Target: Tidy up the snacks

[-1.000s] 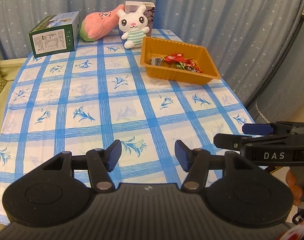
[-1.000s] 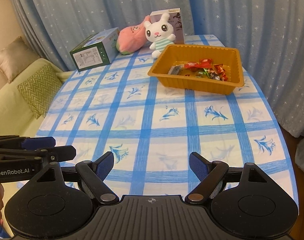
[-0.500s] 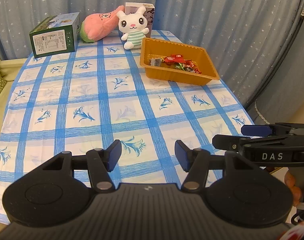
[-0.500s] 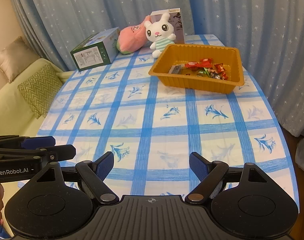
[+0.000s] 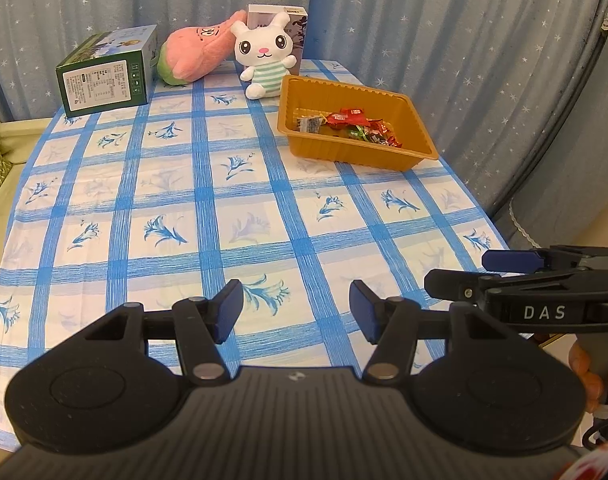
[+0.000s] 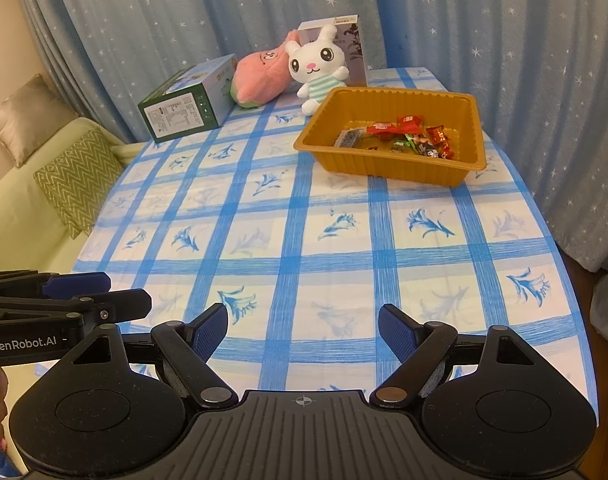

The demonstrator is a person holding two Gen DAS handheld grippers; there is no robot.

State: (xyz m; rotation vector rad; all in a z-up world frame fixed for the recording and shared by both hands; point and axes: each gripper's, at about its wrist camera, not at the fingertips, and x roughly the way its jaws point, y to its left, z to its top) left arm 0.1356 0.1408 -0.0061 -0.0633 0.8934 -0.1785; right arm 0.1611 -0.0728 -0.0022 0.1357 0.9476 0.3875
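An orange plastic tray [image 5: 418, 153] stands at the far right of the table and holds several wrapped snacks [image 5: 350, 122]. It also shows in the right wrist view [image 6: 388, 168] with the snacks [image 6: 404, 136] inside. My left gripper [image 5: 296, 308] is open and empty above the near edge of the table. My right gripper [image 6: 303, 330] is open and empty, also above the near edge. Each gripper shows from the side in the other's view: the right one [image 5: 504, 276], the left one [image 6: 84, 300].
A green box [image 5: 104, 76], a pink plush [image 5: 196, 56], a white rabbit plush [image 5: 266, 56] and an upright carton [image 5: 278, 16] stand along the far edge of the blue checked tablecloth [image 5: 224, 200]. A sofa with cushions [image 6: 72, 176] lies left. Curtains hang behind.
Both grippers have drawn back slightly from the tray. Both stay open and empty.
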